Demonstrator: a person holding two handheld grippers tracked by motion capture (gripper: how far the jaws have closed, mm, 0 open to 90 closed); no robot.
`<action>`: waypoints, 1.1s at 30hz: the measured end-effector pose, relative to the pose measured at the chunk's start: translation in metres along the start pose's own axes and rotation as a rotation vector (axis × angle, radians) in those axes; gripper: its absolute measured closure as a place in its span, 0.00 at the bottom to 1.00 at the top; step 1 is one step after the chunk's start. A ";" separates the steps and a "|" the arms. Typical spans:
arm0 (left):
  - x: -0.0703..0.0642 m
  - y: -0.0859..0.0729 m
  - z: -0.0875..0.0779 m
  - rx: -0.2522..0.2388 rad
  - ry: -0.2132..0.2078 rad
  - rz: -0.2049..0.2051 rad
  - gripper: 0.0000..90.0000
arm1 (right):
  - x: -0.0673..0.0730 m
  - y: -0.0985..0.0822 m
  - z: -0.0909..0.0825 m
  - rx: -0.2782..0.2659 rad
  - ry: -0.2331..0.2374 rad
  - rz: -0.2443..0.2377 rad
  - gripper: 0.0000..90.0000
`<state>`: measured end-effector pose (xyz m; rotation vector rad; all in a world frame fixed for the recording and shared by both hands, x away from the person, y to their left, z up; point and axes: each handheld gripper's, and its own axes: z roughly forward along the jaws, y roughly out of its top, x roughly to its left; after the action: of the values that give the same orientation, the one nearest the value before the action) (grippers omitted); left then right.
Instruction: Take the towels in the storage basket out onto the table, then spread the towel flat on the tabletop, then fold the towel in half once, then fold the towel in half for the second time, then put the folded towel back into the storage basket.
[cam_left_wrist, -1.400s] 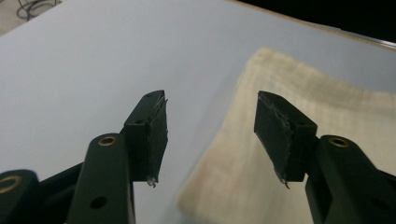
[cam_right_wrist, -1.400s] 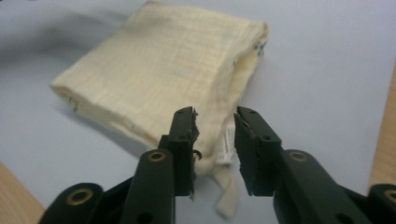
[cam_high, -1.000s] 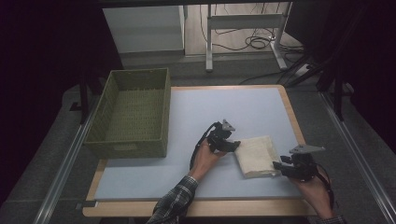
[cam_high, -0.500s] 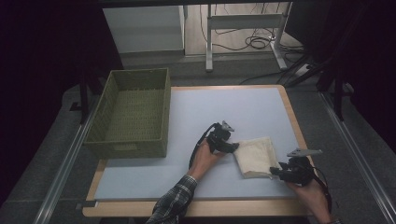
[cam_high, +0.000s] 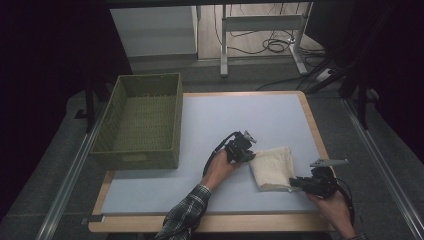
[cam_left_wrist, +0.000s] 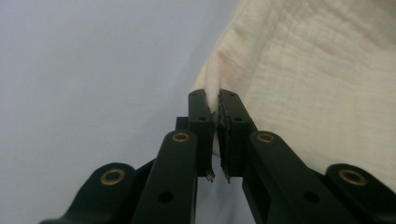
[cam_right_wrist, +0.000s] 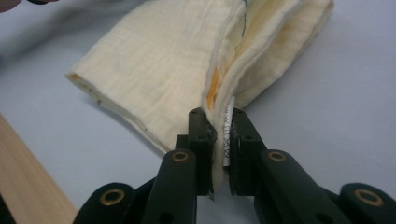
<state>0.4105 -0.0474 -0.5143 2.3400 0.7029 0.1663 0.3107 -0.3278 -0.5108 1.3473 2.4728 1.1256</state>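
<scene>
- So there's a folded cream cloth (cam_high: 273, 167) lying on the pale blue bench (cam_high: 240, 120), over on the right half toward the near edge, well apart from the green woven basket (cam_high: 142, 120) that sits at the left.
- From the high view the cloth is a rough rectangle, long axis running from its near edge to its far edge, tilted a bit so the far end leans right. The stacked folded layers show along its right side in the right gripper view.
- Left gripper (cam_high: 248, 155) is at the cloth's left edge near the far corner. Its jaws have just been closing, and in the left gripper view they're pinched tight on a thin lip of cloth (cam_left_wrist: 299, 79), with fabric squeezed between the pads.
- Right gripper (cam_high: 295, 183) is at the near right corner. Its jaws have just been closing too, and now clamp the layered edge of the cloth (cam_right_wrist: 173, 60) along with a small white tag (cam_right_wrist: 228, 135) printed with black marks.
- Both hands come in from the near side, so the cloth sits between the two grippers, still flat on the bench.
</scene>
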 end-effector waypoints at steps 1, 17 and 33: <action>0.000 0.002 -0.002 0.004 0.005 0.003 0.95 | 0.001 0.000 -0.001 -0.002 0.004 -0.003 0.91; 0.016 0.005 -0.039 0.065 0.074 0.020 0.94 | 0.025 0.020 0.002 -0.050 0.078 -0.081 0.90; 0.033 -0.001 -0.073 0.107 0.123 0.019 0.94 | 0.048 0.046 0.014 -0.072 0.119 -0.132 0.90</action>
<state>0.4159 0.0129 -0.4614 2.4553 0.7666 0.2892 0.3189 -0.2681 -0.4792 1.1110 2.5320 1.2857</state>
